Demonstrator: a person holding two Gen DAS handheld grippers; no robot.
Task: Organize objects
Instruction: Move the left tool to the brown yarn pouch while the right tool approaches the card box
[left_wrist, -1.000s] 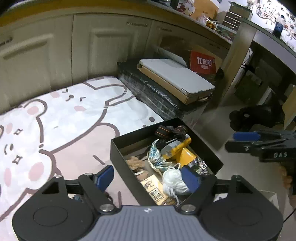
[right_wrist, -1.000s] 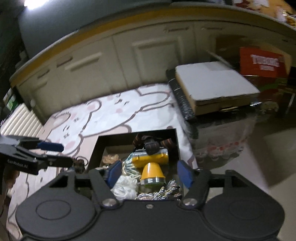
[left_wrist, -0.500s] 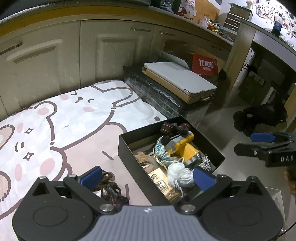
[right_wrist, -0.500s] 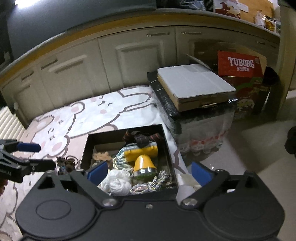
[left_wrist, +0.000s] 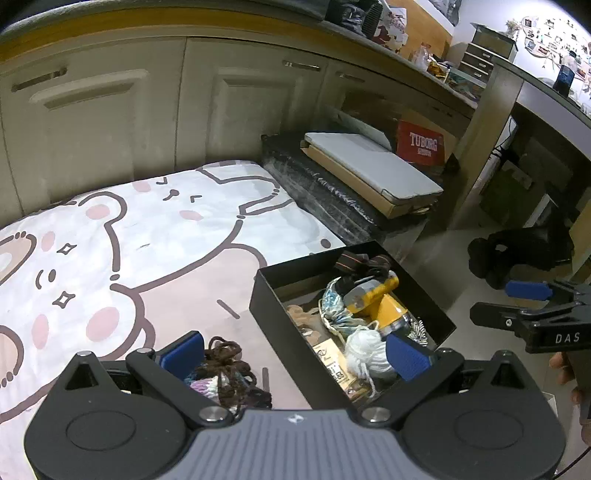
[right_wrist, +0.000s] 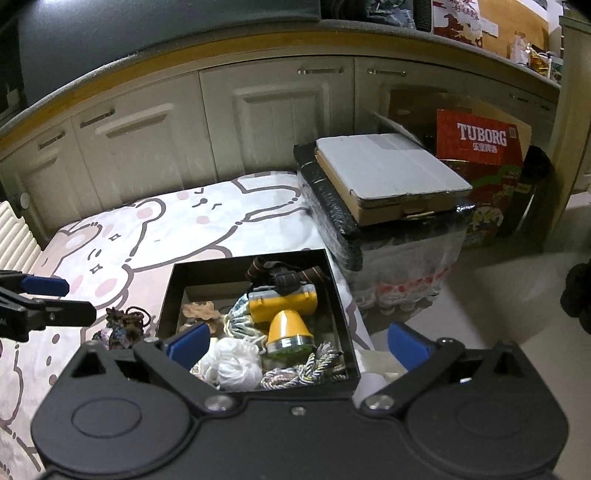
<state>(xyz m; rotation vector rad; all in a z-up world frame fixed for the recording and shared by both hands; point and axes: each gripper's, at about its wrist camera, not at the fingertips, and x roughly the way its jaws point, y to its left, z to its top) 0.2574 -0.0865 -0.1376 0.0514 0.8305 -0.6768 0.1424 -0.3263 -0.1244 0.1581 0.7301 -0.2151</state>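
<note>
Landmark: an open black rectangular cardboard box (right_wrist: 338, 288) is set on a bear-print pink and white mat (left_wrist: 155, 229).
Box contents: a yellow plastic headlamp with a brown strap (right_wrist: 286, 314), a white yarn ball (right_wrist: 231, 363), a twisted grey-white cord (right_wrist: 295, 373) and a printed card (left_wrist: 332, 360) are seen inside the box.
Outside the box: a dark brown and purple yarn tangle (left_wrist: 225, 373) lies on the mat just beside the box's left wall.
Left gripper (left_wrist: 293, 354): blue-padded fingers are spread wide above the tangle and the box's near-left corner; nothing is held.
Right gripper (right_wrist: 297, 341): fingers are spread wide over the box's near edge; nothing is held.
Behind the box: a flat white and tan carton (right_wrist: 388, 177) rests on a black wrapped block (right_wrist: 332, 214).
</note>
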